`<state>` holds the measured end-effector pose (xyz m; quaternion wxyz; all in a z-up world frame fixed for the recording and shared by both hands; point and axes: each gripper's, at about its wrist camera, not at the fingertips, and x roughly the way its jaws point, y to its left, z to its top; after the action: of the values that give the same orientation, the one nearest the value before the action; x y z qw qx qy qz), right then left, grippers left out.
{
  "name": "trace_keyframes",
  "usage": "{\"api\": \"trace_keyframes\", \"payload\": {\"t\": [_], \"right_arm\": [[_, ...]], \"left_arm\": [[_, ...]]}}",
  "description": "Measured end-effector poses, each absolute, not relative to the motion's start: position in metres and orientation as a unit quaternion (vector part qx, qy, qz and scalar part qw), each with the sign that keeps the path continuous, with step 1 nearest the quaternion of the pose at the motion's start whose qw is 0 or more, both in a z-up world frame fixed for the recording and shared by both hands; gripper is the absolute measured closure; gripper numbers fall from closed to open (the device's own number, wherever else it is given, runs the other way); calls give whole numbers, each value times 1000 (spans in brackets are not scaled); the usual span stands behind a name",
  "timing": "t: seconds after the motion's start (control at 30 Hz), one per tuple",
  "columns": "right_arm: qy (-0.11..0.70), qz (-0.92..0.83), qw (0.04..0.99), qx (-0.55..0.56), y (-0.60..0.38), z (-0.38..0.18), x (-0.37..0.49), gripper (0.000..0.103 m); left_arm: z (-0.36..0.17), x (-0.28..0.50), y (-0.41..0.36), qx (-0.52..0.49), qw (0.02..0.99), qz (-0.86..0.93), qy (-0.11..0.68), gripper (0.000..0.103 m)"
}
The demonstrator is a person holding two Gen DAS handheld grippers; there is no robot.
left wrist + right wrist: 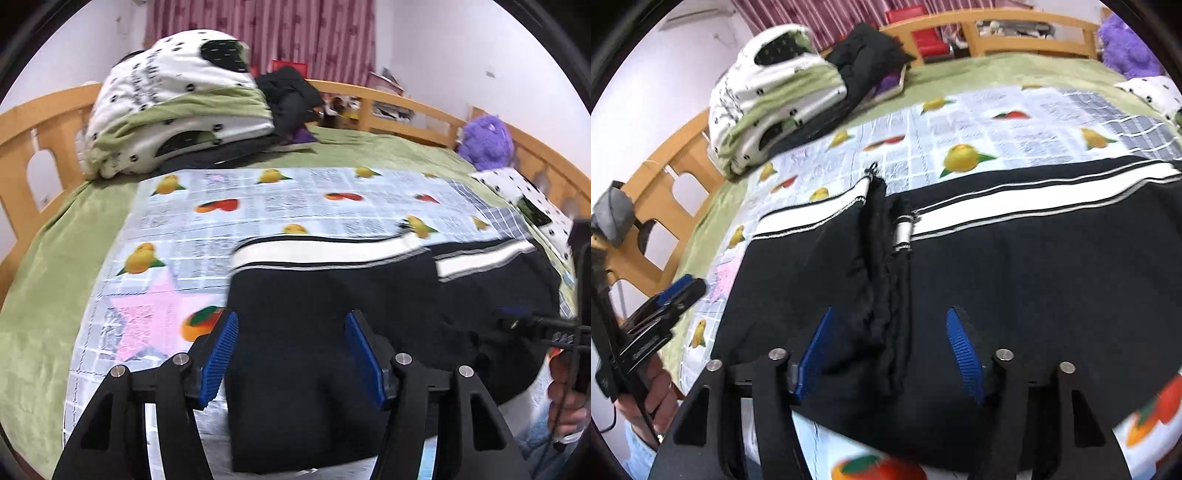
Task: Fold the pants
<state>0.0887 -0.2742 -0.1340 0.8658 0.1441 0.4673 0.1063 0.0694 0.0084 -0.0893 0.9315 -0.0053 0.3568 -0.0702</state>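
Black pants (332, 295) with a white side stripe (314, 253) lie flat on a fruit-print sheet (221, 214) on the bed. In the right wrist view the pants (1034, 277) show a folded leg end with a cuff (879, 206) lying over the middle. My left gripper (291, 350) is open, its blue pads either side of the pants' near left edge. It also shows in the right wrist view (676, 295). My right gripper (890, 350) is open over the pants' near edge, around the folded seam. Neither holds cloth.
A pile of white and green bedding (173, 107) and dark clothes (288, 96) sits at the far left of the bed. A purple plush toy (487, 140) sits at the far right. A wooden bed rail (48, 122) rings the green blanket (55, 277).
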Motion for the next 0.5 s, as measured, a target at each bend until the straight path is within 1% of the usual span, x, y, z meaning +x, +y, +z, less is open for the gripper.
{"api": "trace_keyframes", "payload": {"t": [0.1, 0.17, 0.2, 0.23, 0.27, 0.3, 0.33, 0.37, 0.43, 0.5], "right_arm": [[517, 113, 831, 172, -260, -178, 103, 38], [488, 100, 851, 169, -255, -182, 95, 38], [489, 97, 853, 154, -251, -181, 93, 46], [494, 115, 851, 136, -244, -179, 91, 63], [488, 120, 855, 130, -242, -176, 88, 73], [473, 124, 862, 134, -246, -170, 83, 79], [463, 137, 864, 146, -252, -163, 79, 81], [450, 151, 864, 169, -262, -156, 74, 85], [421, 166, 863, 223, -290, -138, 59, 86], [435, 150, 868, 187, -296, -136, 50, 86]], "left_arm": [[-106, 74, 28, -22, 932, -50, 360, 43], [-116, 79, 37, -25, 926, -32, 377, 43], [-119, 81, 39, -29, 923, -31, 382, 43], [-120, 82, 42, -37, 923, -34, 382, 43], [-120, 82, 45, -43, 924, -34, 380, 43], [-119, 81, 47, -47, 925, -33, 377, 43], [-118, 80, 49, -49, 926, -34, 374, 43], [-116, 79, 50, -50, 927, -34, 371, 43], [-113, 76, 51, -50, 930, -33, 363, 43], [-112, 73, 53, -48, 933, -36, 356, 43]]}}
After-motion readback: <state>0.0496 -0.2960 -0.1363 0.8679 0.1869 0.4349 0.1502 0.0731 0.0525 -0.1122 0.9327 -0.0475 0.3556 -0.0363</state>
